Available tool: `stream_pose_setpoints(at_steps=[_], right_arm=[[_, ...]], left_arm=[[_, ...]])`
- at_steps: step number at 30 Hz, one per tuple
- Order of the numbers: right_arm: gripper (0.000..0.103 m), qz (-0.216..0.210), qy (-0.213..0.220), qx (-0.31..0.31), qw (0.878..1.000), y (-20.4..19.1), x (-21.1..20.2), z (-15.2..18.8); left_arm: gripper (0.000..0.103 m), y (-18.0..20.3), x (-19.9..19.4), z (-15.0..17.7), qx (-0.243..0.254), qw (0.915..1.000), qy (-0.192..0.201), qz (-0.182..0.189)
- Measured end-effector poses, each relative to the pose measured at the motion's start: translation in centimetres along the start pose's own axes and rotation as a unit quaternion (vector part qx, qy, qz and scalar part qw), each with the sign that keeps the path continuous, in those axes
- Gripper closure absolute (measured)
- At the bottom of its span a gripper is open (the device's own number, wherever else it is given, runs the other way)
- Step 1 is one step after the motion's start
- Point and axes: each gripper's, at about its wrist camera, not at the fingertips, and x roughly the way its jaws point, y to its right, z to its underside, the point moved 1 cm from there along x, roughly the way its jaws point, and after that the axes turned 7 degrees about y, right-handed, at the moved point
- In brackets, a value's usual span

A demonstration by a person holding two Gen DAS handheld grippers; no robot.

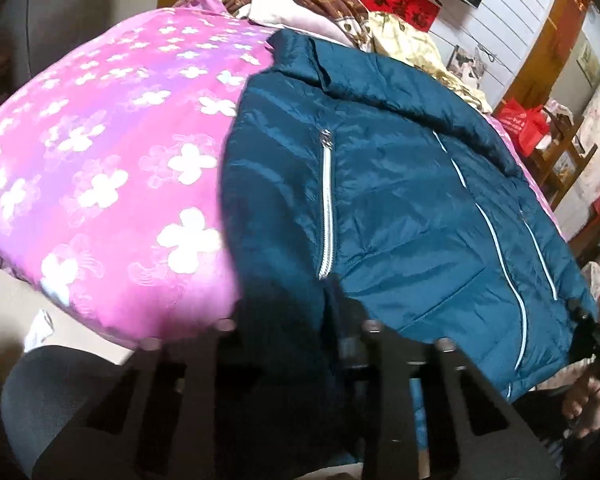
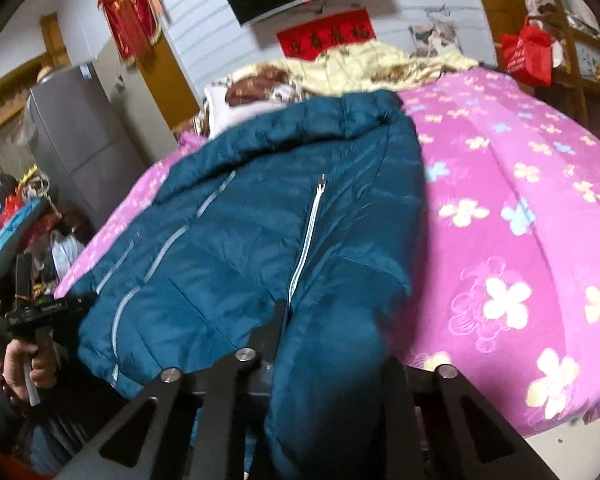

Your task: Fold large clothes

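At the near edge of the bed, the teal puffer jacket lies front up on the pink flowered quilt, hem toward me. I judge it light, soft and slippery, so the hem corners are the places to pinch. My left gripper has its jaws narrowed on the left hem; my right gripper pinches the right hem likewise.
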Motion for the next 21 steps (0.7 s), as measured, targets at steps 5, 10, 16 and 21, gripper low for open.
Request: stream_pose_setpoints(at_steps=[5,10,16,21], right_arm=[[0.089,0.026,0.015,0.005,1.000,-0.8,-1.4,0.0],[0.089,0.040,0.005,-0.003,0.999,-1.5,-2.5,-0.1],[0.090,0.062,-0.014,-0.007,0.998,-1.2,-2.4,0.5],[0.090,0.072,-0.027,0.002,0.997,-0.6,-1.5,1.6]], left_arm=[[0.090,0.0,-1.3,-0.2,0.013,0.9998,0.011,-0.014],[0.091,-0.4,-2.8,-0.3,0.009,0.9992,0.020,-0.033],[0.091,1.2,-2.9,0.0,0.048,0.9942,0.035,-0.090],[0.090,1.6,-2.6,0.4,0.051,0.9914,0.044,-0.112]])
